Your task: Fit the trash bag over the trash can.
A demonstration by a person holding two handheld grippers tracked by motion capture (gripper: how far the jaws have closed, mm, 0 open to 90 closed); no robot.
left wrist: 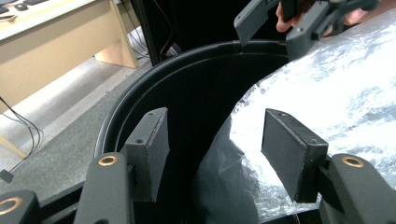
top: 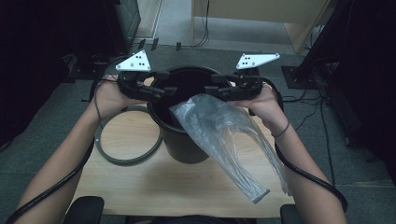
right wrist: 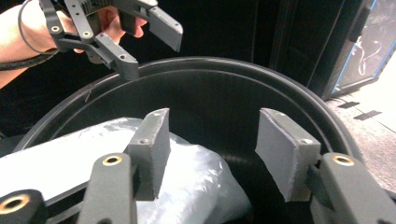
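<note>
A black bucket (top: 182,144) stands on the wooden table (top: 154,186). A clear plastic bag (top: 224,130) is draped over its near-right rim, one end inside and the long end hanging toward the table's front. My left gripper (top: 168,88) hovers open over the left rim. In the left gripper view its jaws (left wrist: 215,140) stand wide, with the bag (left wrist: 336,93) just beyond and untouched. My right gripper (top: 212,86) hovers open over the right rim. In the right gripper view its jaws (right wrist: 212,140) are apart above the bag (right wrist: 196,182), and nothing is pinched.
A grey ring (top: 126,158) lies flat on the table left of the bucket. Cables trail from both grippers along the forearms. Dark equipment racks and floor cables flank the table, and a pale desk stands at the back.
</note>
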